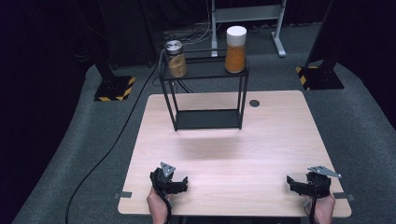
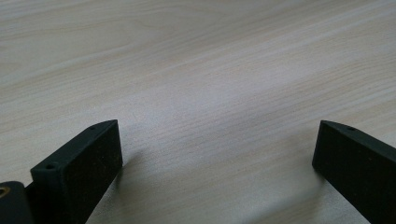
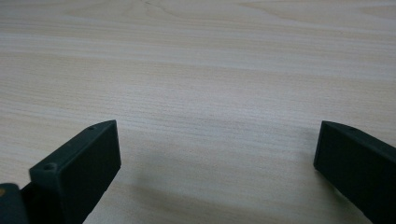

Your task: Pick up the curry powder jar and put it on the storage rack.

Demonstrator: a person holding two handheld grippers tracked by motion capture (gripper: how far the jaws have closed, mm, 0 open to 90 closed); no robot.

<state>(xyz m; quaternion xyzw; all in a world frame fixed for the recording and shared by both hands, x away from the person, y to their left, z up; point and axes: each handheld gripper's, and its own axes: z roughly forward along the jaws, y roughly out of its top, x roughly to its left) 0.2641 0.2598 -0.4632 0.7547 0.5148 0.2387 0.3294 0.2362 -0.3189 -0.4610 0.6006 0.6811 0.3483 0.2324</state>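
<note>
Jaws spread wide and empty on both left gripper (image 1: 180, 183) and right gripper (image 1: 293, 183), resting low at the near edge of the table (image 1: 224, 149), apparently parked ready, well apart from two jars (image 1: 177, 59) on the black rack (image 1: 205, 74) beyond.

1. The brown-filled jar (image 1: 176, 59), glass with a silver lid, stands upright at the left end of the black rack's top shelf.
2. The orange-filled jar (image 1: 235, 49), taller and white-lidded, stands upright at the right end.
</note>
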